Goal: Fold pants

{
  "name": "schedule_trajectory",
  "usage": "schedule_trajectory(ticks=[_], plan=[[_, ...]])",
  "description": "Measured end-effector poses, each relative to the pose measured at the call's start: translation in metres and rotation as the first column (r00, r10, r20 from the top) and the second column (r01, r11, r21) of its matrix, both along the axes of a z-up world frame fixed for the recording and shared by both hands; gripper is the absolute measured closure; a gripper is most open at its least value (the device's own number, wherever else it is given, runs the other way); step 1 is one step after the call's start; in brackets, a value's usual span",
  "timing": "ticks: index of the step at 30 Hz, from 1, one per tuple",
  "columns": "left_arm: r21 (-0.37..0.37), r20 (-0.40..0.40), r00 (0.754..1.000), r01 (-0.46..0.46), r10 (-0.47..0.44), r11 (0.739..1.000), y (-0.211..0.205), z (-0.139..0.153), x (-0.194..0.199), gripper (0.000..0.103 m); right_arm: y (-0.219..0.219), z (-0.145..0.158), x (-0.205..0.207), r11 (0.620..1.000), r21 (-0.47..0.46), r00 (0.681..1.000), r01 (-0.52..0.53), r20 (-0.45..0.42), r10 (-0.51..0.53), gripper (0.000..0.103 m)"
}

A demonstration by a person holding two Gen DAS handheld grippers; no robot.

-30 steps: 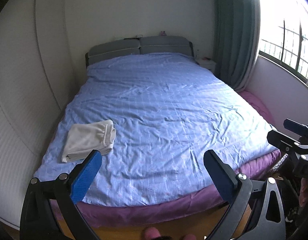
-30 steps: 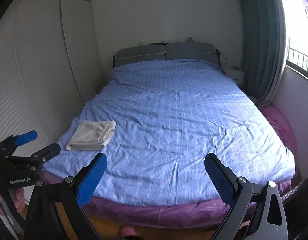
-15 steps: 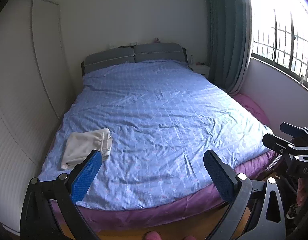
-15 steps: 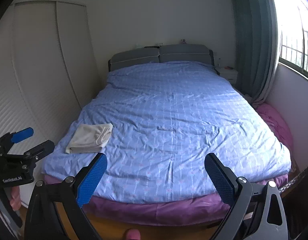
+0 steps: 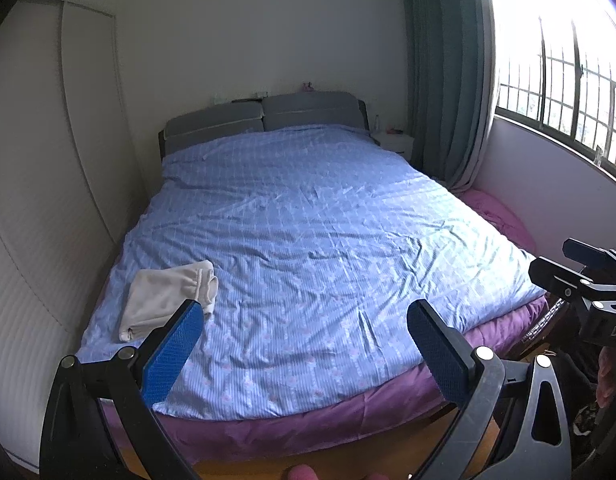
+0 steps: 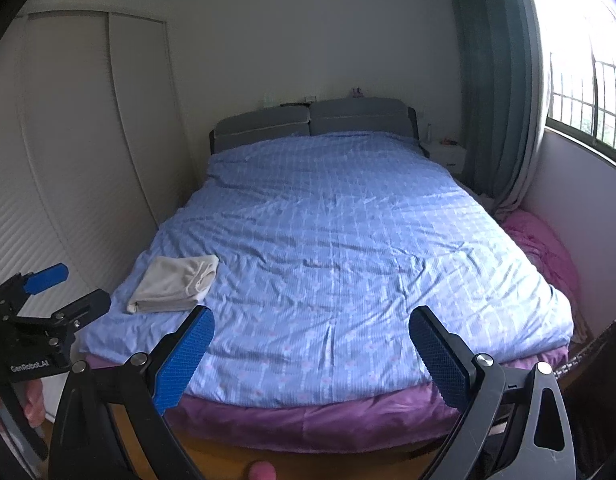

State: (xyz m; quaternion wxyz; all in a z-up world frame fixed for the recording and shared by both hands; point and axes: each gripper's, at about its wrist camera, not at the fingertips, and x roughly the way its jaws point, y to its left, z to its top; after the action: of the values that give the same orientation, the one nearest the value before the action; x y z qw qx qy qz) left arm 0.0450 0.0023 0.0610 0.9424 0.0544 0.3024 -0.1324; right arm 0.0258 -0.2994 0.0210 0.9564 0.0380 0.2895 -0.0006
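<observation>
A big bed (image 5: pixel 308 240) with a blue checked cover fills the room. The cream pants (image 5: pixel 168 300) lie folded on the cover near its front left corner. The left gripper (image 5: pixel 304 320) and right gripper (image 6: pixel 310 326) hang before the bed, both wide open and holding nothing.

Both your wrist cameras look from beyond the foot of the bed (image 5: pixel 308 240) toward the headboard (image 6: pixel 312 120), standing well back. Each looks out between its own gripper's fingers. They share the whole bed, the folded pants (image 5: pixel 168 300) and the window (image 5: pixel 556 80). Each also catches the other gripper at its edge.
</observation>
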Motion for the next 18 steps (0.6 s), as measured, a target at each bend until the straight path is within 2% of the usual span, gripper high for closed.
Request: schedule_trajectory(ticks=[18], plan=[[-0.029, 0.02, 1.0, 0.01, -0.01, 1.0, -0.0076, 0.006, -0.0094, 0.0, -0.0055, 0.0021, -0.0049, 1.0, 0.007, 1.0, 0.006, 0.013, -0.006, 0.004]])
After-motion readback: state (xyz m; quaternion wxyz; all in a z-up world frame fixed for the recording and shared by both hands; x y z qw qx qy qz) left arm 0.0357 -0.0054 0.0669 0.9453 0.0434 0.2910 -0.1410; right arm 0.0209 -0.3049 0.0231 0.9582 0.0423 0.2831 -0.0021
